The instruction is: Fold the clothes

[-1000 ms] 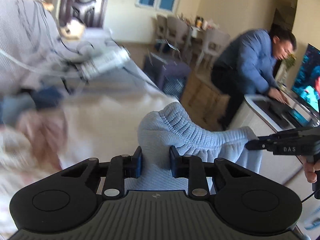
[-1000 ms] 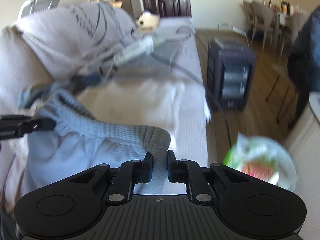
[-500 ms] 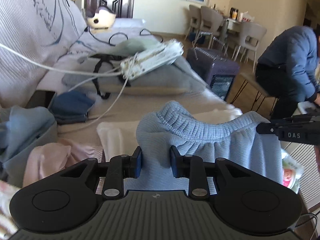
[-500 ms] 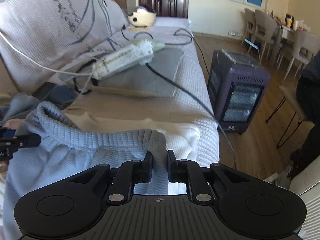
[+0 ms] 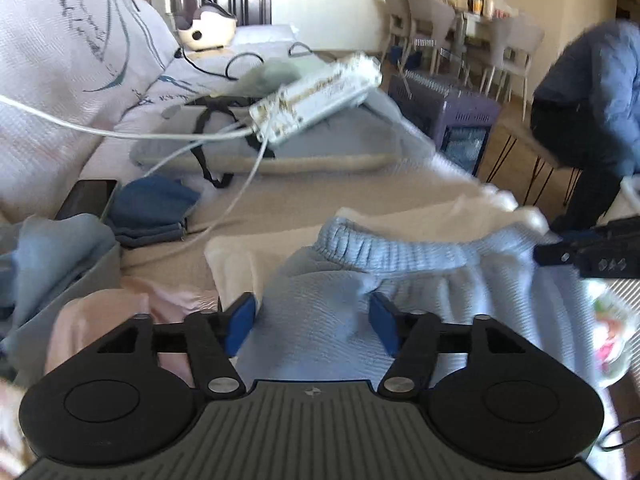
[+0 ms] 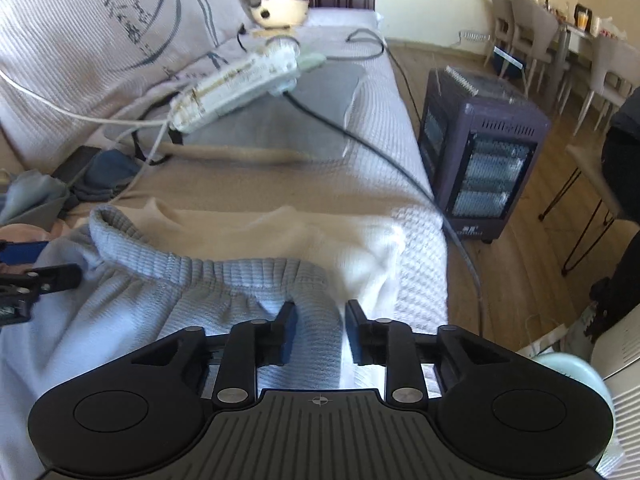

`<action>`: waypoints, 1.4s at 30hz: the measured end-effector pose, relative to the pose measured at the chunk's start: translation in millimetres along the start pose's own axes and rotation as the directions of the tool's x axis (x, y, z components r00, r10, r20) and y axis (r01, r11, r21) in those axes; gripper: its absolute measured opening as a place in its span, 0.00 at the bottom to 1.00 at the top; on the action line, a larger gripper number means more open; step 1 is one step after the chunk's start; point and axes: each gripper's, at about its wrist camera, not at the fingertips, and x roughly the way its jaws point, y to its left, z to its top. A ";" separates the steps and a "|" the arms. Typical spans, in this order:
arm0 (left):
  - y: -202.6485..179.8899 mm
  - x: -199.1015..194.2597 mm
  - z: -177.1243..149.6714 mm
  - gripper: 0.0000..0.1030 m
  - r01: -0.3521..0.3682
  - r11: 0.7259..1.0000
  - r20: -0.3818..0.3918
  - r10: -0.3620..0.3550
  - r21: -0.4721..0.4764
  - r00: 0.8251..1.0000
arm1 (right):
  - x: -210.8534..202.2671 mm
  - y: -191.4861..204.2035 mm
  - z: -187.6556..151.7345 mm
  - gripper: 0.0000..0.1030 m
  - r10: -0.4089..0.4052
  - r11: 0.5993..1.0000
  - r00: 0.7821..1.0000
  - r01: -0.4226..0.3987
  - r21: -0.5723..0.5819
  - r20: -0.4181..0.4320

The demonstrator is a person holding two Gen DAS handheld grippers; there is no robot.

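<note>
Left wrist: two grippers, left gripper (image 5: 312,322) spread, one blue garment (image 5: 400,276)

A white power strip (image 6: 236,90) rests on a grey cushion (image 6: 308,120); heater (image 6: 480,156) nearby.

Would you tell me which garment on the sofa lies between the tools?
The light blue ribbed-waistband garment, spread over the cream one; the folded dark blue piece lies farther back.

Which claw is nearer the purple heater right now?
Right. The right claw sits at the couch's floor-side edge, with the heater just ahead to its right. The left claw is farther in, toward the couch back.
</note>
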 end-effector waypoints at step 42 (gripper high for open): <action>-27.9 -247.3 -292.4 0.79 0.001 0.942 -0.152 -0.055 -0.335 0.987 | -129.0 227.5 -198.3 0.46 0.244 0.730 0.882 -0.441 -0.521 -0.404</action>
